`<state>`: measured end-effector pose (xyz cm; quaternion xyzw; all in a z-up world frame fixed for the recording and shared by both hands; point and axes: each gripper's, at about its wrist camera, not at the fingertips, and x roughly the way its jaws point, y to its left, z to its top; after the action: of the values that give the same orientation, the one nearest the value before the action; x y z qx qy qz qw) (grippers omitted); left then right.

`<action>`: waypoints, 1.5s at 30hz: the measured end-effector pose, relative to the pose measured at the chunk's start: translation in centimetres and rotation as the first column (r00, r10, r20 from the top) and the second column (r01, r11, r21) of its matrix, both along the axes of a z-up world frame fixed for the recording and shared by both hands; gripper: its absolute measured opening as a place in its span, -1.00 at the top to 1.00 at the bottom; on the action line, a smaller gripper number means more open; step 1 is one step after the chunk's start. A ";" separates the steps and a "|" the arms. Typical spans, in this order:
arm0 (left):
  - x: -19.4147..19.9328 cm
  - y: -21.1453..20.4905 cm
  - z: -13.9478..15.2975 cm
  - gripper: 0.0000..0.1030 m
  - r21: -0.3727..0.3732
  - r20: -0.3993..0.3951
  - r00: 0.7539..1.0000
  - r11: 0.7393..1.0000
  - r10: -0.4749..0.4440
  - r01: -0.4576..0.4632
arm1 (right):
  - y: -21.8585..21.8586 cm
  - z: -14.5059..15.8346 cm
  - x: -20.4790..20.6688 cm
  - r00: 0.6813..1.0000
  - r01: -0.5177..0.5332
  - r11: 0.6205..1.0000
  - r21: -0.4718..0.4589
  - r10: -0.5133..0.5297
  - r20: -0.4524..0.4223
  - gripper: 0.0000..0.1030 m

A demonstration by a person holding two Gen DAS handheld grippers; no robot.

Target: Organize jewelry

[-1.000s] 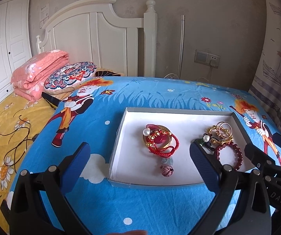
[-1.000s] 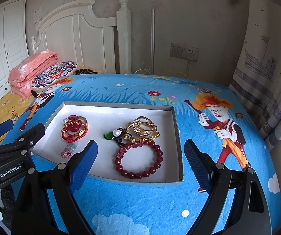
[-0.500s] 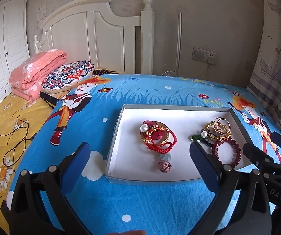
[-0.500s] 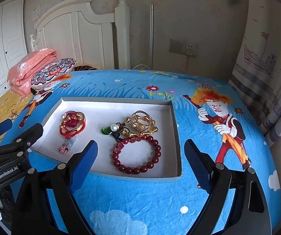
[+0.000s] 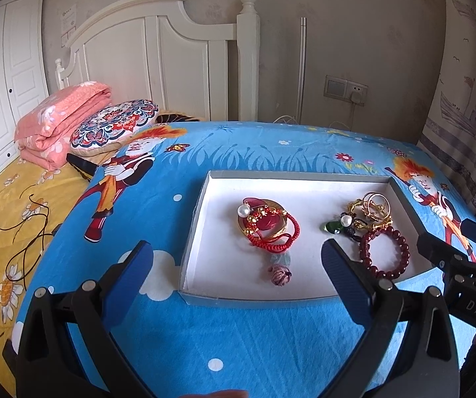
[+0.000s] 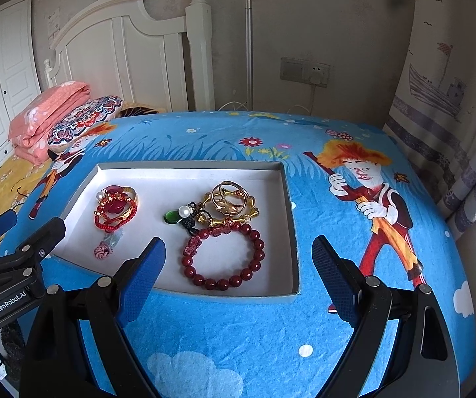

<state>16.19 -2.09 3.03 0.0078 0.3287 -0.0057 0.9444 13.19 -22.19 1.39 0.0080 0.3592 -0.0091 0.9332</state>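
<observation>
Your left gripper (image 5: pixel 238 265) hangs above the blue cartoon bedspread (image 5: pixel 238 348) with its jaws spread wide and nothing between them, its left fingertip over the cloth and its right one over the near right part of the tray (image 5: pixel 201 199). Your right gripper (image 6: pixel 238 262) is likewise spread wide and empty, its left fingertip over the tray's near edge and its right one over the bedspread just past the tray's right wall. The shallow white tray lies flat on the bed and holds all the jewelry. In its left half sits a gold bangle (image 5: pixel 281 229) tangled with a red cord bracelet (image 5: pixel 272 247), a pearl (image 5: pixel 244 211) on the bangle's far left side, and a small pink knot charm (image 5: pixel 280 274) trailing toward the near wall. In its right half lies a dark red bead bracelet (image 6: pixel 226 257) nearest you, touching a heap of gold rings and chain (image 6: pixel 229 204) behind it, with a green stone (image 6: pixel 171 217) and a second pearl (image 6: pixel 184 211) just left of that heap. A folded pink quilt (image 5: pixel 59 122) and a patterned cushion (image 5: pixel 115 127) rest by the white headboard (image 5: pixel 158 63).
</observation>
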 end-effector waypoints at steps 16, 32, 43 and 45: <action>0.0 0.4 -0.5 -0.91 0.014 -0.012 1.000 1.000 0.018 -0.018 | 1.0 0.1 -0.1 1.000 -0.022 0.999 -0.027 0.022 -0.001 -0.64; 0.9 1.7 -1.4 -0.91 -0.056 -0.074 0.997 0.998 0.025 -0.029 | 2.0 0.0 -0.2 0.999 -0.048 0.998 -0.044 0.049 0.001 -0.64; -0.1 0.8 -1.6 -0.91 0.035 -0.007 0.998 0.998 0.058 -0.058 | 2.5 -0.2 -0.4 0.998 -0.057 0.997 -0.054 0.057 -0.002 -0.64; 0.0 0.4 -1.5 -0.91 0.060 -0.009 0.998 0.997 0.057 -0.056 | 2.4 -0.3 -0.4 0.998 -0.056 0.997 -0.054 0.056 -0.003 -0.64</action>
<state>16.19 -1.64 1.57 0.0269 0.3341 0.0308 0.9416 12.74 -19.79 1.05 -0.0272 0.3595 0.0074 0.9327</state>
